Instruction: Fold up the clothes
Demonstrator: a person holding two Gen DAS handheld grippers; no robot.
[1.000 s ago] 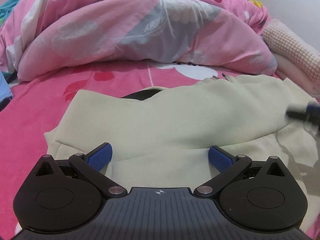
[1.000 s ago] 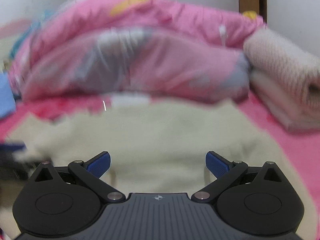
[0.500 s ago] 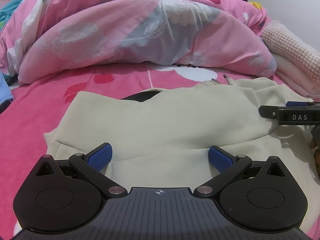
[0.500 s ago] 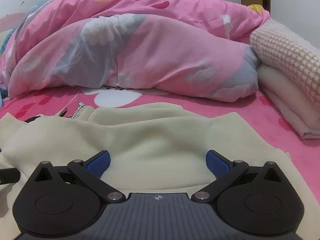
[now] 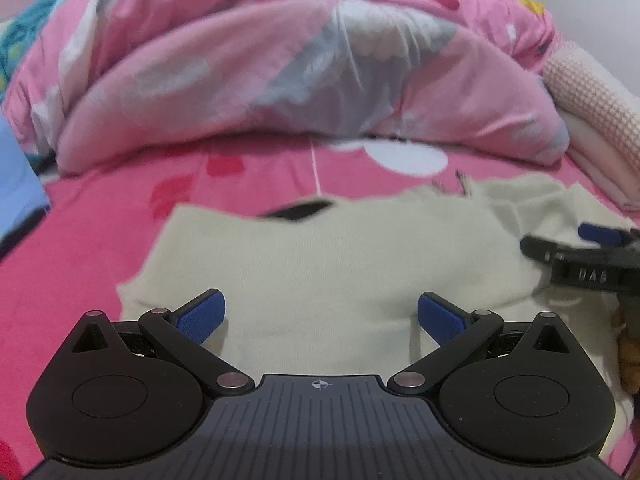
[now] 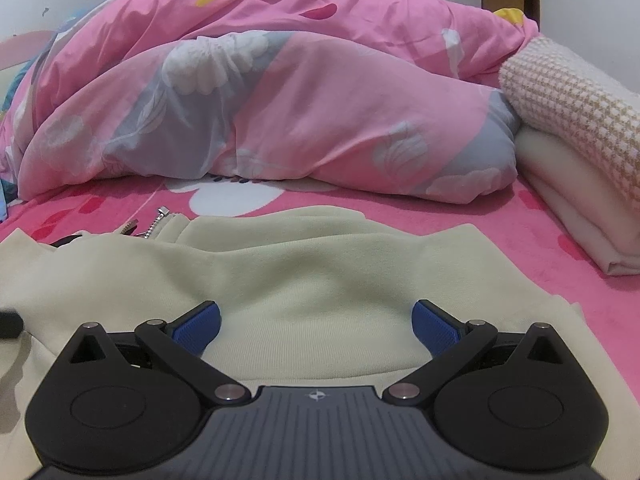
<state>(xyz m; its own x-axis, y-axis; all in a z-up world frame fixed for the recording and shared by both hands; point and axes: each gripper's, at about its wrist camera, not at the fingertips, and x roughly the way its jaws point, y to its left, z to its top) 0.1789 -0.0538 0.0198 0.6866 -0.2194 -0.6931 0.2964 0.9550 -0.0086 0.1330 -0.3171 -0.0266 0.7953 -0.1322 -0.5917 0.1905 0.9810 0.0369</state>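
Observation:
A cream zip-up sweatshirt (image 5: pixel 320 256) lies spread on the pink bed sheet, folded over itself. My left gripper (image 5: pixel 320 314) hovers open just above its near left part, nothing between the blue pads. The right gripper (image 6: pixel 316 318) is open too, low over the garment's (image 6: pixel 304 276) right half near a raised fold. In the left wrist view the right gripper's black body (image 5: pixel 584 260) shows at the right edge. The metal zipper (image 6: pixel 156 222) lies at the garment's far left in the right wrist view.
A bunched pink floral duvet (image 6: pixel 260 100) fills the far side of the bed. Folded cream and waffle-knit blankets (image 6: pixel 576 152) are stacked at the right. Pink sheet (image 5: pixel 80 248) lies bare to the left of the garment. A blue cloth (image 5: pixel 20 176) sits at the far left edge.
The right gripper swung in from a blurred sweep and settled low over the garment's right half. The left wrist view drew back and rose a little. Both stayed open.

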